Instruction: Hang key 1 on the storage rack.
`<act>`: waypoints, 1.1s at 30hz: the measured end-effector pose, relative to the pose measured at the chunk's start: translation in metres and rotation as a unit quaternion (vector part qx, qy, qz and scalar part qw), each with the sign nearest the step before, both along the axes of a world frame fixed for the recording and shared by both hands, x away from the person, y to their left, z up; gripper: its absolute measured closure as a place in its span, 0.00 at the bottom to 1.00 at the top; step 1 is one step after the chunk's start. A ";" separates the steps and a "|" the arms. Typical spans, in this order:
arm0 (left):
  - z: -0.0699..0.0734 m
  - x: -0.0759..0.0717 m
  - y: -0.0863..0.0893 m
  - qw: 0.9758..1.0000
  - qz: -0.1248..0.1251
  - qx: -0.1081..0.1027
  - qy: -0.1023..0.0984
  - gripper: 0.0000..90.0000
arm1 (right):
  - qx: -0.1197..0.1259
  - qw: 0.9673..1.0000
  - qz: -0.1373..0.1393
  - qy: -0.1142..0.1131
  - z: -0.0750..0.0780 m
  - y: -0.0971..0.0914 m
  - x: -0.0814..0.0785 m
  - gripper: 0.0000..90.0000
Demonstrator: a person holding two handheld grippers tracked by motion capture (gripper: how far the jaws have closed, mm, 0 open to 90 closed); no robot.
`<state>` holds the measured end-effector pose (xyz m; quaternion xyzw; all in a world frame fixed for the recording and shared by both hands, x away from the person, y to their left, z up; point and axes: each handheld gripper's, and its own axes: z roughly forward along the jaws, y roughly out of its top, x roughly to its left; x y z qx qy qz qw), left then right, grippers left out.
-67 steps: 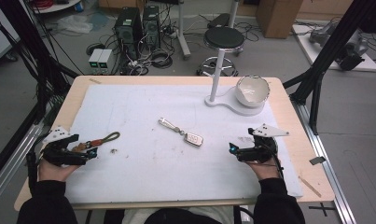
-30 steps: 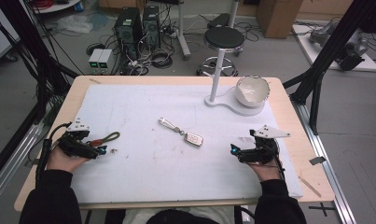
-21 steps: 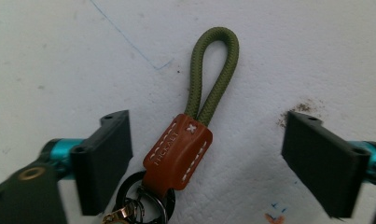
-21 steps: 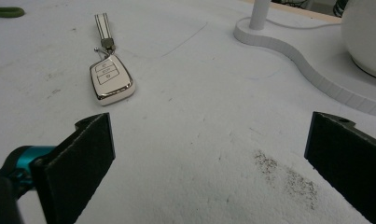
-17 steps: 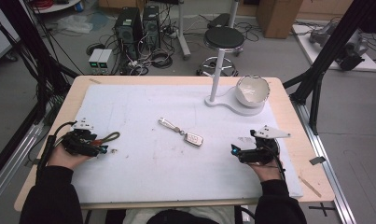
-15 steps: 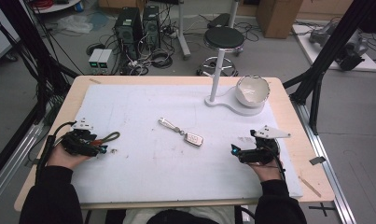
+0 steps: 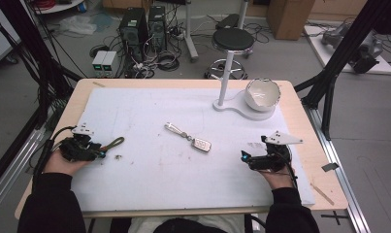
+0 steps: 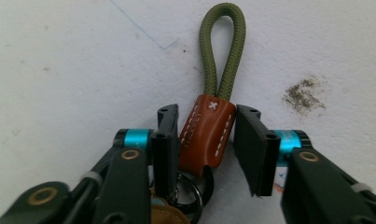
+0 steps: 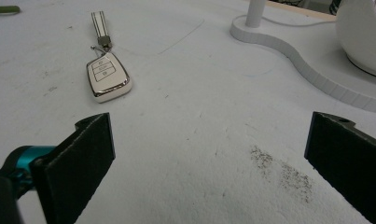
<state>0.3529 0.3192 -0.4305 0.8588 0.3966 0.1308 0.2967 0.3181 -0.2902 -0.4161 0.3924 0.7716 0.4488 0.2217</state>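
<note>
A keychain with an olive cord loop (image 8: 221,46) and a brown leather tab (image 8: 205,135) lies at the left of the white mat (image 7: 149,174). My left gripper (image 8: 206,140) has just been closing and is now shut on the tab, one pad against each side. In the high view the left gripper (image 7: 102,154) lies low at the mat's left edge, with the cord loop (image 7: 114,142) sticking out toward the right. The right gripper (image 7: 244,158) rests on the mat at the right. It stands open (image 9: 209,154) with only bare mat between its pads.
A white car key fob (image 7: 201,144) on a strap lies mid-mat, ahead and to the left in the right gripper view (image 9: 106,74). A white bowl (image 7: 262,93) sits on a white stand base (image 7: 234,107) at the back right. Dark smudges (image 9: 281,172) mark the mat.
The left gripper moved in over the keychain's tab from the left, and its jaws closed around it. The right gripper stayed where it was, open.
</note>
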 end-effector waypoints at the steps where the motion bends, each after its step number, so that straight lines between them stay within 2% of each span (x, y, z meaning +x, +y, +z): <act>1: 0.000 0.000 0.000 1.000 0.000 0.000 0.000 0.69 | 0.000 1.000 0.000 0.000 0.000 0.000 0.000 0.01; 4: 0.001 -0.001 -0.001 1.000 0.003 0.003 -0.007 0.81 | -0.001 1.000 0.001 0.000 0.000 0.000 0.000 0.01; 6: 0.001 -0.001 0.000 1.000 0.004 -0.004 -0.004 0.83 | 0.000 1.000 0.002 0.001 0.000 0.001 0.000 0.01; 14: 0.003 -0.001 -0.003 1.000 0.015 0.001 -0.005 0.84 | 0.000 1.000 0.002 -0.001 0.001 0.001 -0.001 0.01; 18: 0.004 -0.001 -0.003 0.999 0.029 0.007 -0.011 0.84 | 0.002 1.000 -0.001 -0.004 0.001 -0.001 0.000 0.01; 23: 0.007 -0.005 -0.006 1.000 0.022 0.010 -0.012 0.85 | 0.004 1.000 -0.005 -0.003 0.001 -0.001 -0.002 0.01; 26: 0.012 -0.004 -0.008 1.000 0.022 0.004 -0.014 0.85 | 0.008 1.000 -0.007 -0.002 0.002 -0.002 -0.002 0.01; 28: 0.017 -0.002 -0.009 1.000 0.019 0.000 -0.001 0.85 | 0.010 1.000 -0.008 -0.006 0.002 -0.003 -0.003 0.01; 31: 0.025 0.002 -0.015 1.000 0.018 0.020 0.000 0.85 | 0.014 1.000 -0.011 -0.004 0.002 -0.005 -0.002 0.01; 33: 0.033 0.004 -0.018 1.000 0.019 0.020 -0.005 0.85 | 0.016 1.000 -0.011 -0.004 0.002 -0.005 -0.002 0.01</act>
